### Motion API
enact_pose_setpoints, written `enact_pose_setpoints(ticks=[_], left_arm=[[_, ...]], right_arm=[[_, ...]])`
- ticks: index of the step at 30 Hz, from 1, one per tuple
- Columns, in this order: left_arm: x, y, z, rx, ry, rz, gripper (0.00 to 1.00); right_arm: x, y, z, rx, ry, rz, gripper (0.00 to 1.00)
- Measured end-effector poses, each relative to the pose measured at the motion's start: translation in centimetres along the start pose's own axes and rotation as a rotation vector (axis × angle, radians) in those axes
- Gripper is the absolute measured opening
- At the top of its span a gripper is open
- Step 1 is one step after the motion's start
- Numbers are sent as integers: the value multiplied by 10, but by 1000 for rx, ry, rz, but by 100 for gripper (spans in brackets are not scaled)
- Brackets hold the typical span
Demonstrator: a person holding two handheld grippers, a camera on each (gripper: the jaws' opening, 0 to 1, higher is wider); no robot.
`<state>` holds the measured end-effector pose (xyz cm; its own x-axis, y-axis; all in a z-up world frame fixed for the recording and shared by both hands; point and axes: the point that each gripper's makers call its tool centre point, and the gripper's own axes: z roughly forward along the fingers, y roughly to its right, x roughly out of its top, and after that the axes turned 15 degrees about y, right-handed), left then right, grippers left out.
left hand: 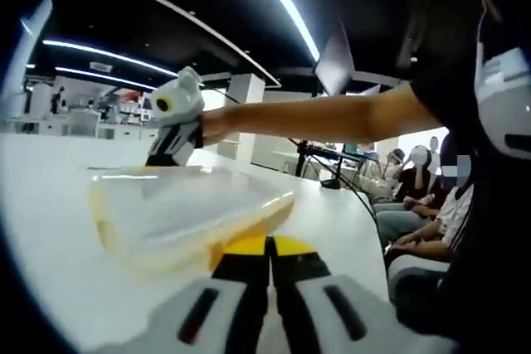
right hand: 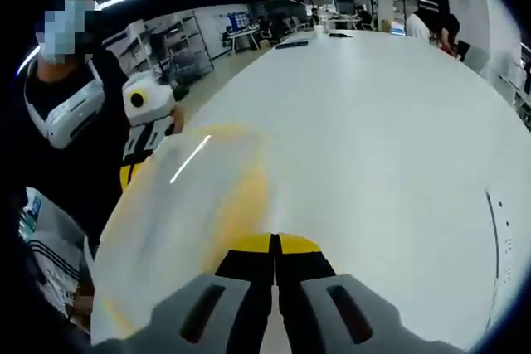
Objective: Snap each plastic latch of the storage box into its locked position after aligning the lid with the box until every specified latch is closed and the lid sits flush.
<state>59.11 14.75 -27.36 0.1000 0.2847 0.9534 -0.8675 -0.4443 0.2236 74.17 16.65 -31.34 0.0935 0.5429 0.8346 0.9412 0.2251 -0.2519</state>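
Right now the storage box [left hand: 187, 217], a clear plastic container with yellow edges and a translucent lid [left hand: 178, 196] on top, sits on a long white table [left hand: 50, 205]. In the left gripper view, the left gripper [left hand: 270, 246] has its 2 yellow-tipped jaws pressed together, tips just at the near edge of the box by a yellow latch [left hand: 249, 242]; whether they touch it cannot be told. Across the box, the right gripper [left hand: 170, 151] is held by a person's hand and bare forearm [left hand: 332, 113], its tip down at the far edge of the lid. In the right gripper view, the right gripper [right hand: 274, 244] likewise has its jaws closed together, tips at the blurred edge of the box [right hand: 191, 213], while the left gripper [right hand: 145, 134] stands at the opposite side. Seated people [left hand: 415, 205] are beyond the table's end.
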Motion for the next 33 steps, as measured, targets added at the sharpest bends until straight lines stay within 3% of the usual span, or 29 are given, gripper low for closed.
enact_pose_setpoints(ticks=[4,8,18,29,31,32,33], left_arm=[[-5,-1,0,27,-23,10,0],[-5,-3,0,46,-9,-29,0],[-4,-4,1,67,-12,-45,0],[-4,-5,0,73,-8,-71,0],[-3,-5,0,72,-14,-68,0],[-3,-5,1,80,-16,-62,0],[-3,-5,0,78,-16,-59,0]], right_arm=[[-1,-3,1,10,-26,29,0],[-2,-6,1,40,-31,82,0],[-3,-7,0,32,-43,102,0],[-4,-8,1,47,-11,136,0],[-5,-9,1,53,-7,155,0],[-9,-13,0,56,-24,204,0],[-9,-20,4,97,-7,215,0]])
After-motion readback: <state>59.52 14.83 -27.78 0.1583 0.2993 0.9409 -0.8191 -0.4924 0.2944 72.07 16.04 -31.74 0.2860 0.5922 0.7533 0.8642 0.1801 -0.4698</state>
